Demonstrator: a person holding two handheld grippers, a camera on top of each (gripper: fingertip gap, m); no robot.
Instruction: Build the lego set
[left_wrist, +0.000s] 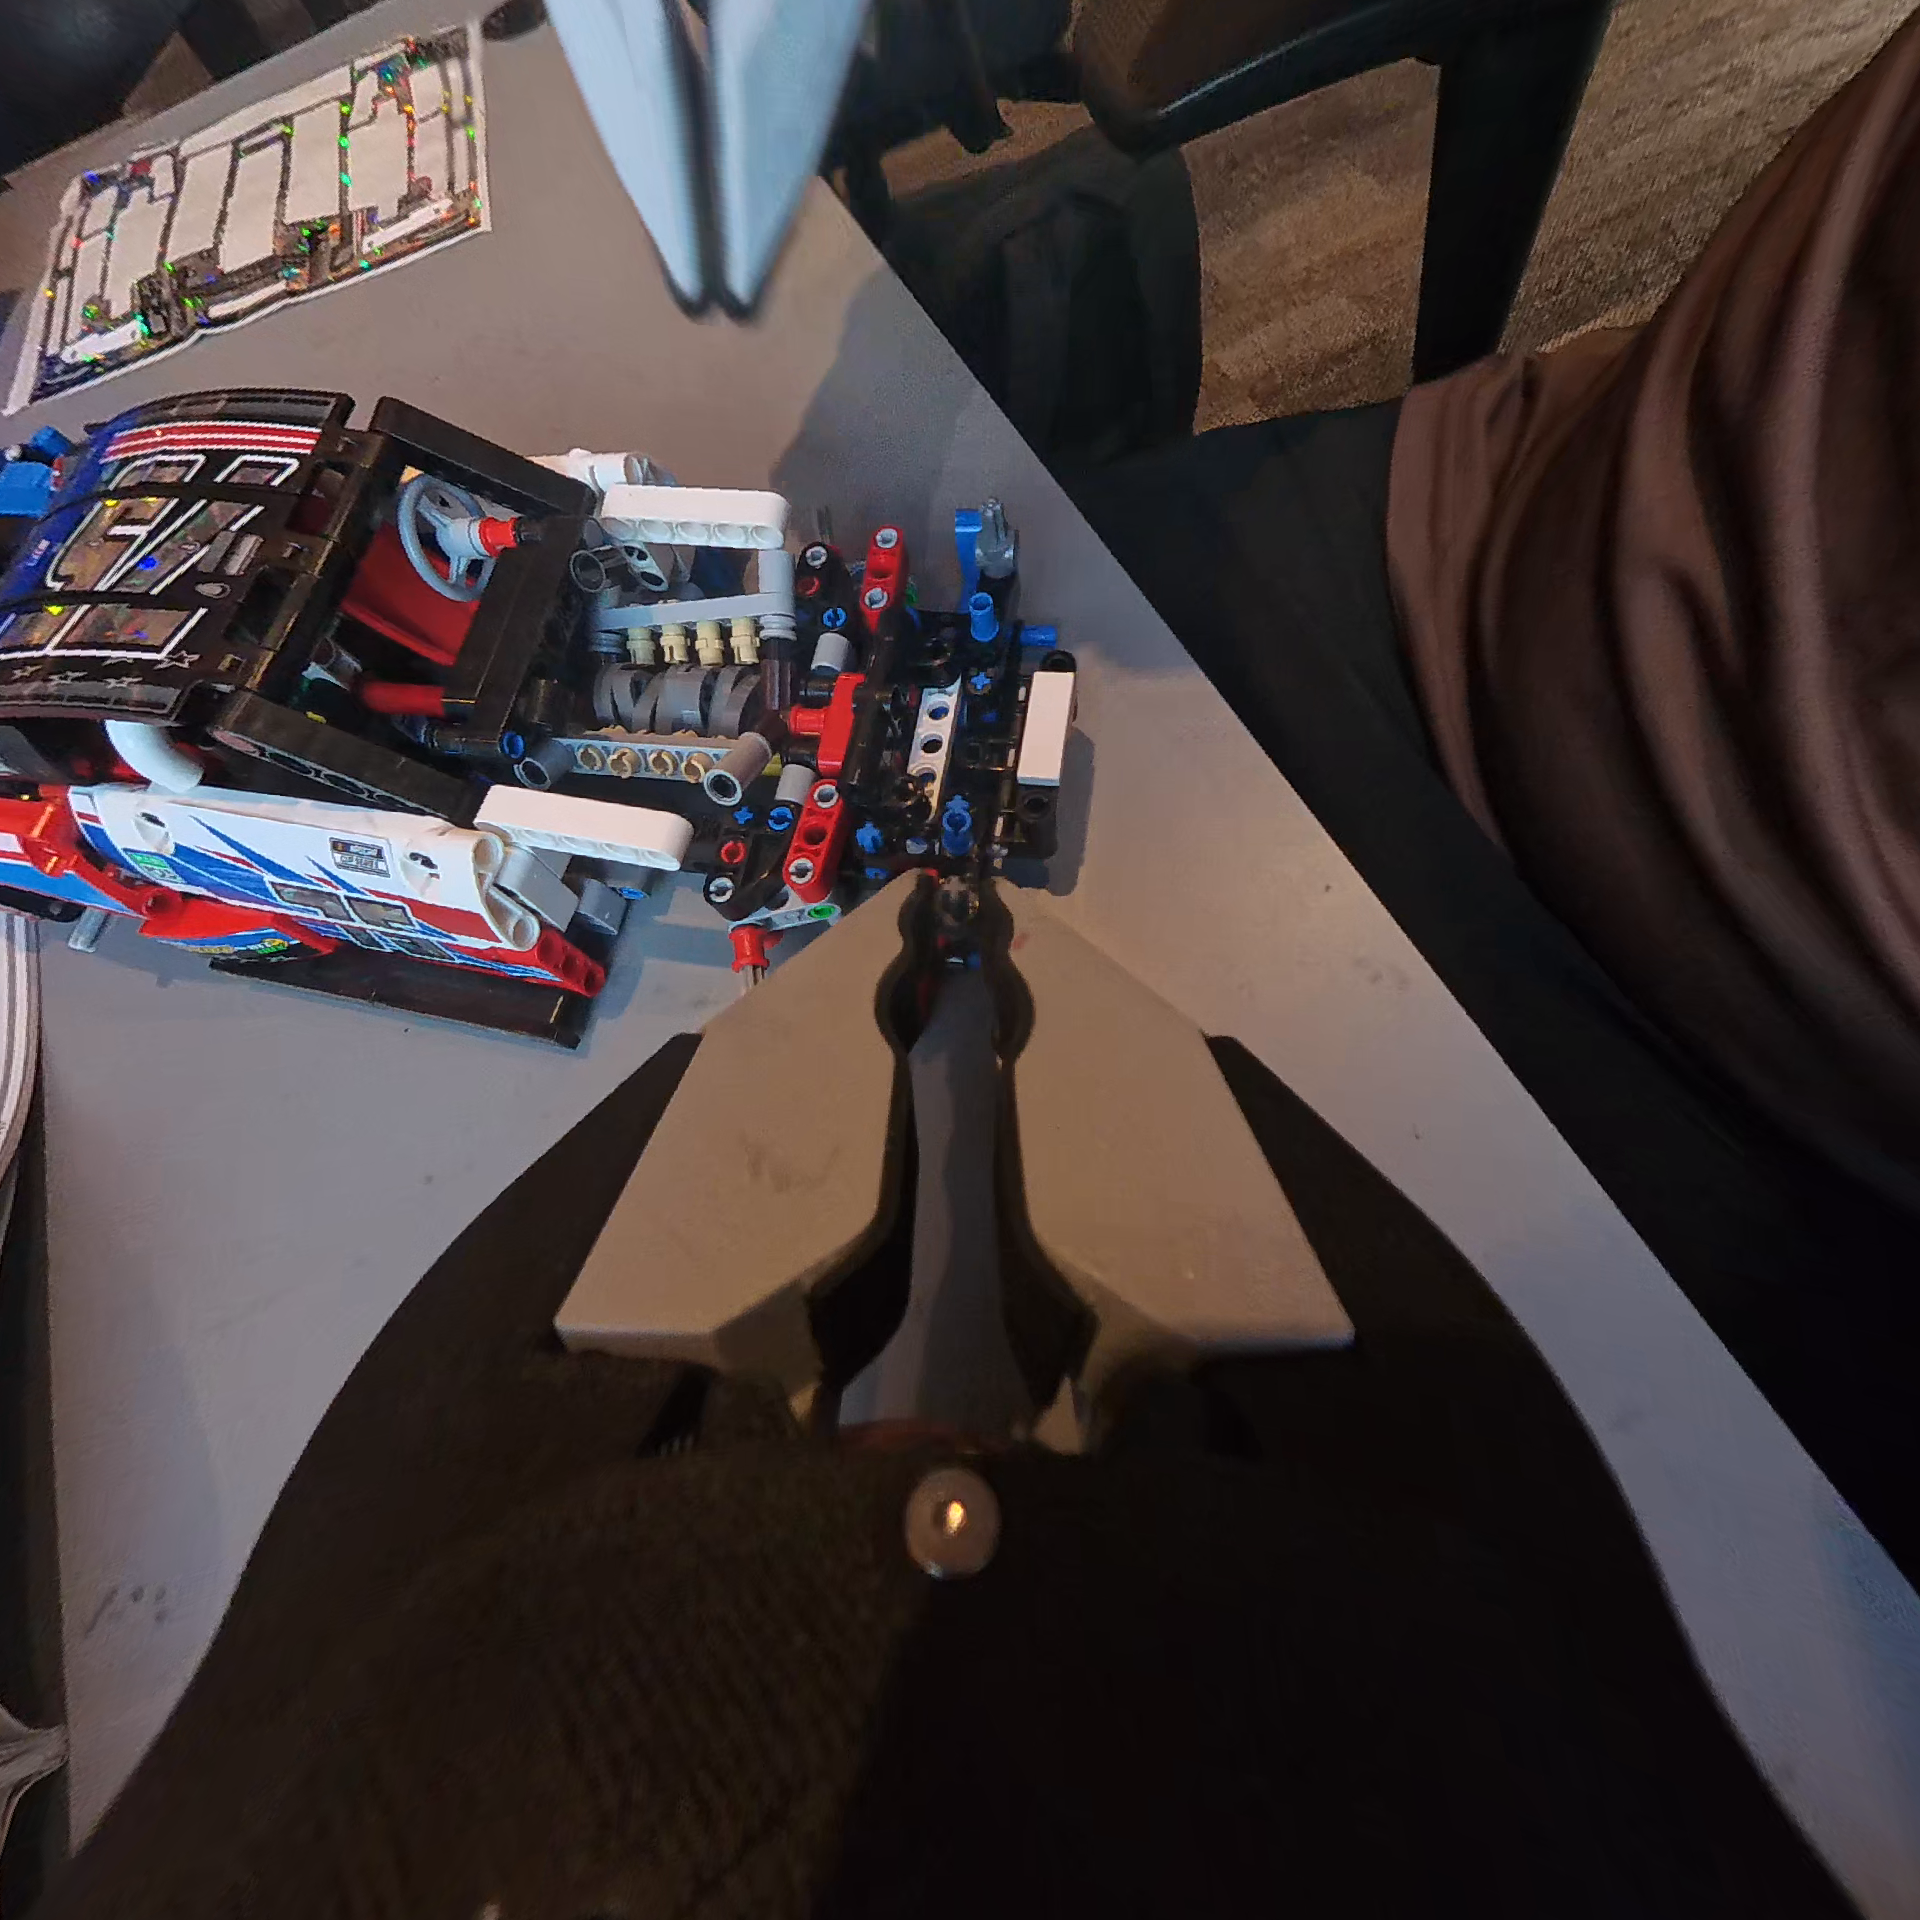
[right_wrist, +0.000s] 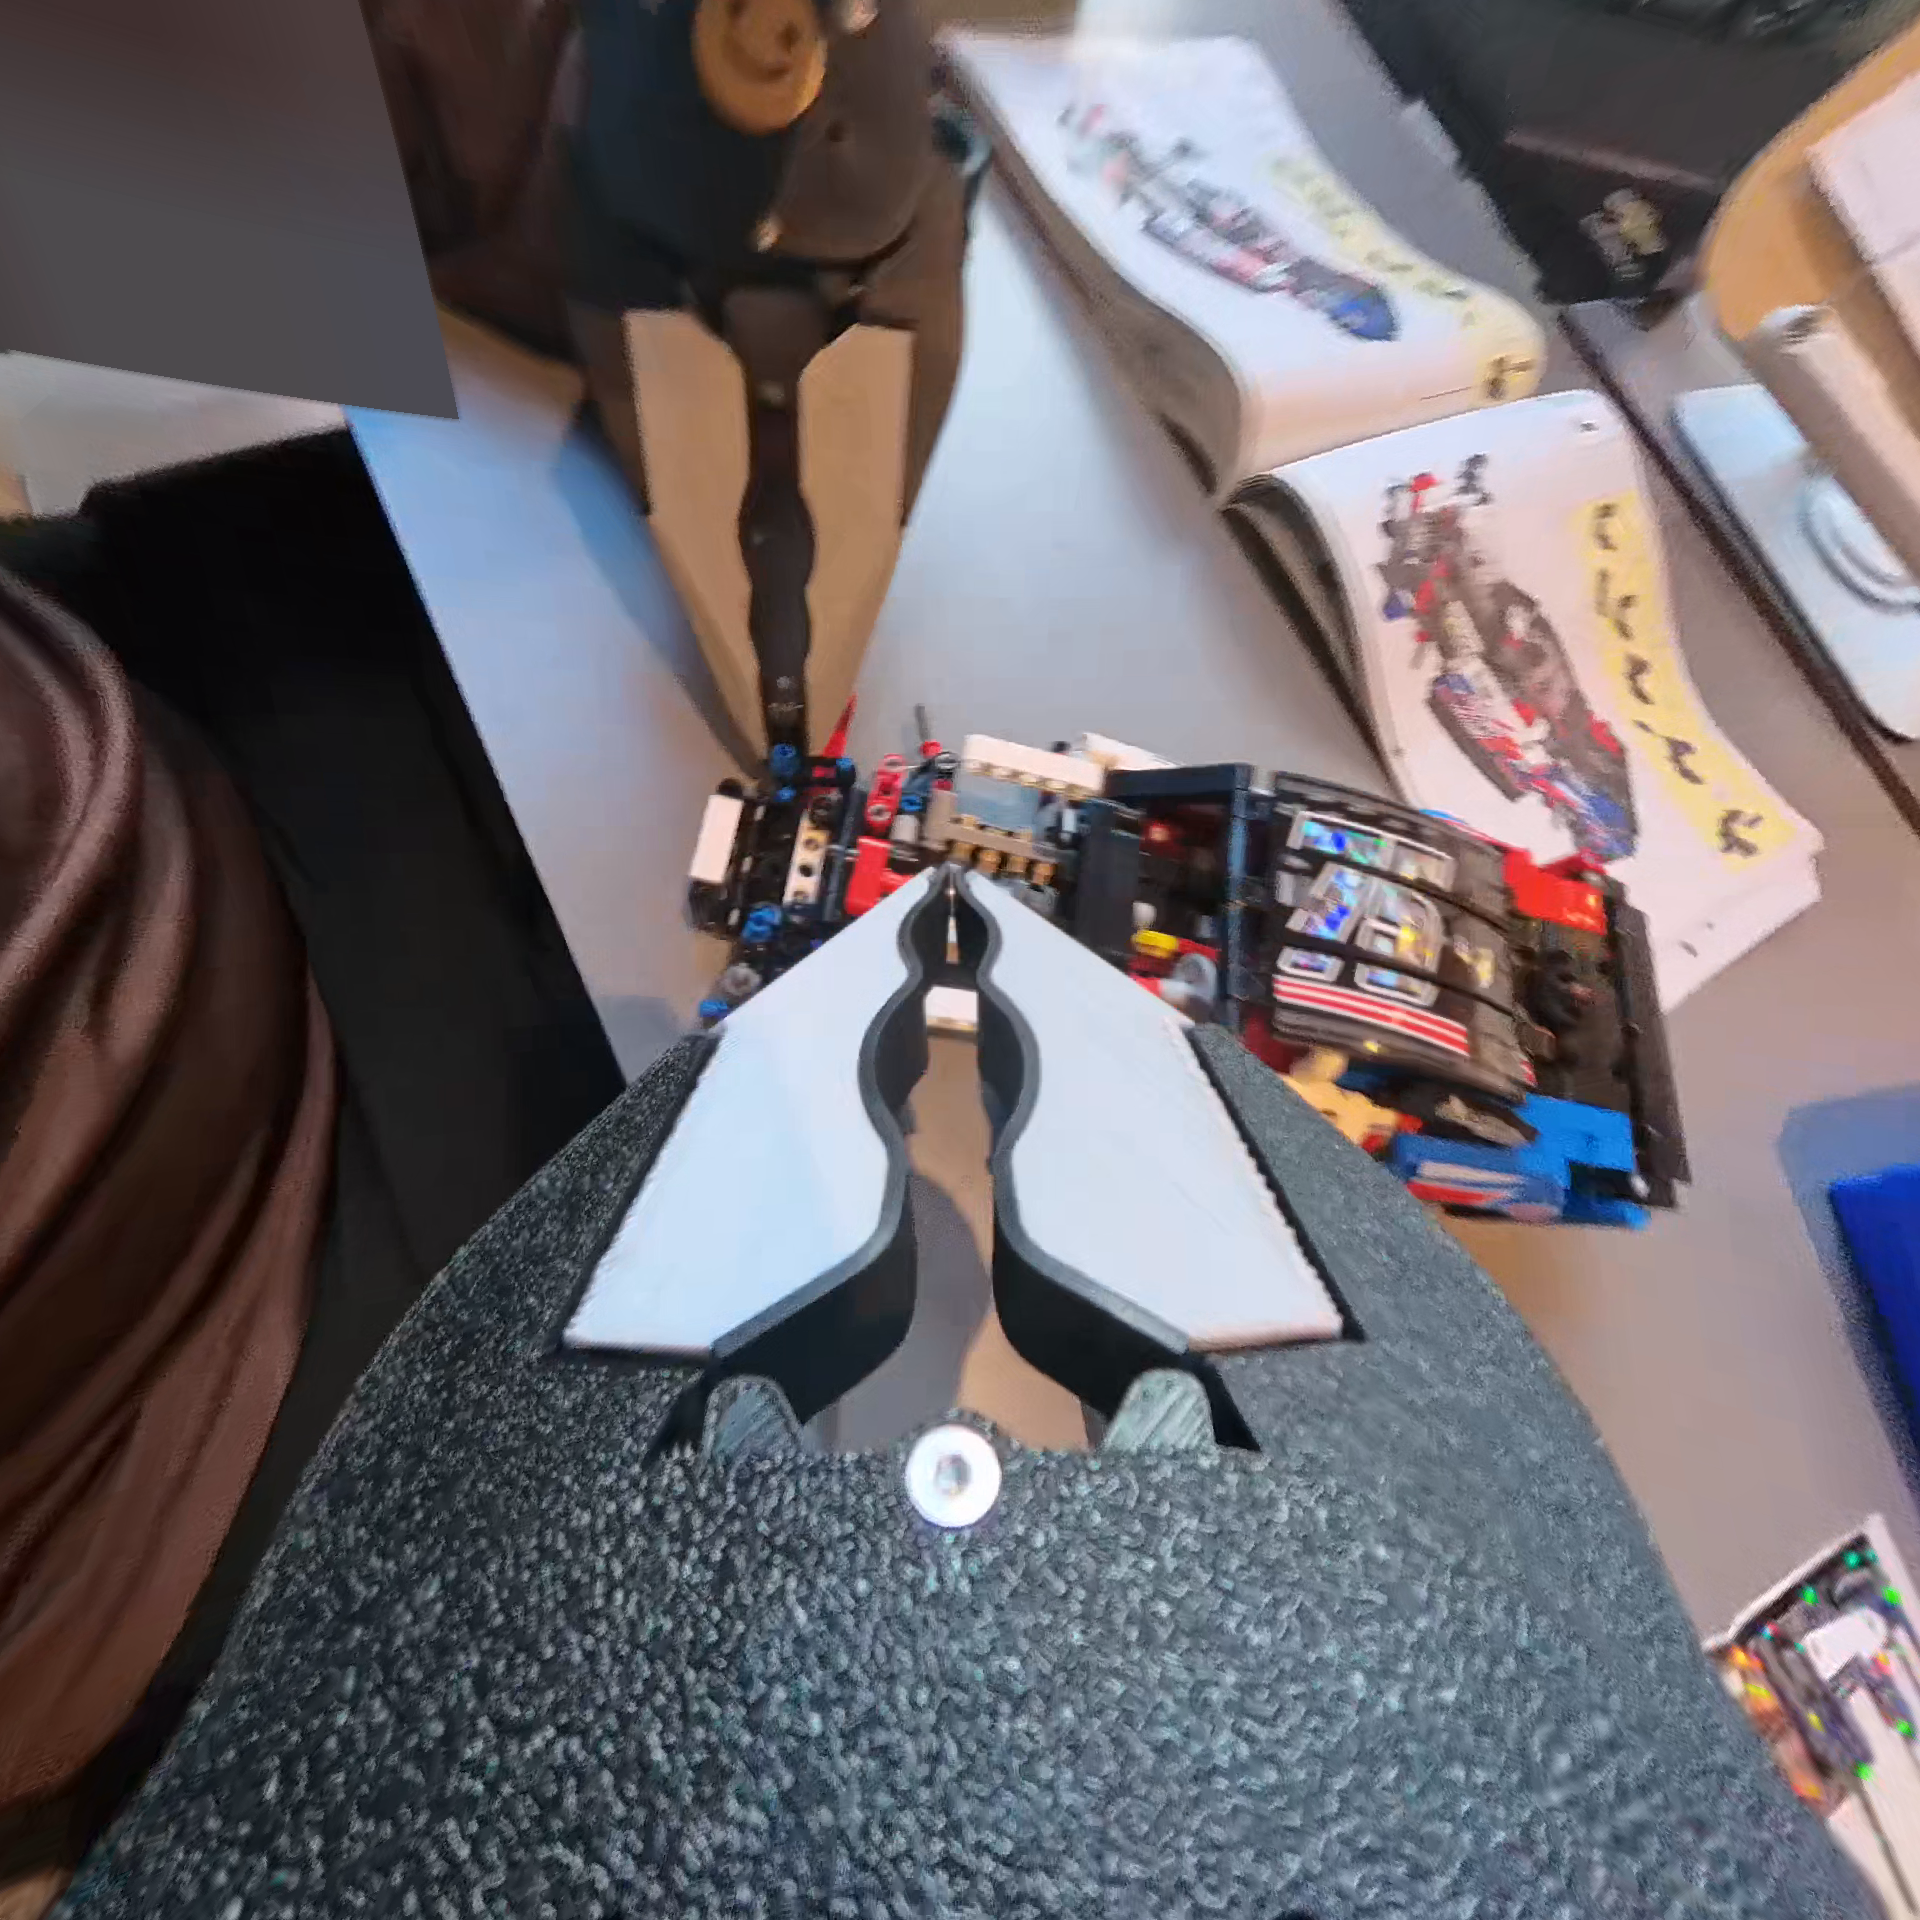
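Note:
A partly built lego car with a black roof, white and blue sides and an open front frame of red, black and blue pieces lies on the grey table. My left gripper is shut at the near corner of that front frame, on a small dark piece there. It also shows in the right wrist view, tips on the car's front corner. My right gripper is shut and hovers above the engine bay; I see nothing held in it. In the left wrist view it hangs blurred above the table.
An open instruction booklet lies behind the car. A sticker sheet lies at the far side of the table. The table edge runs close to the car's front; a person in brown clothing sits there. A blue object is at the right. Across from one pair of fingers to the other is roughly 10 centimeters. The blue object sits 40 centimeters or so from the ends of my right fingers.

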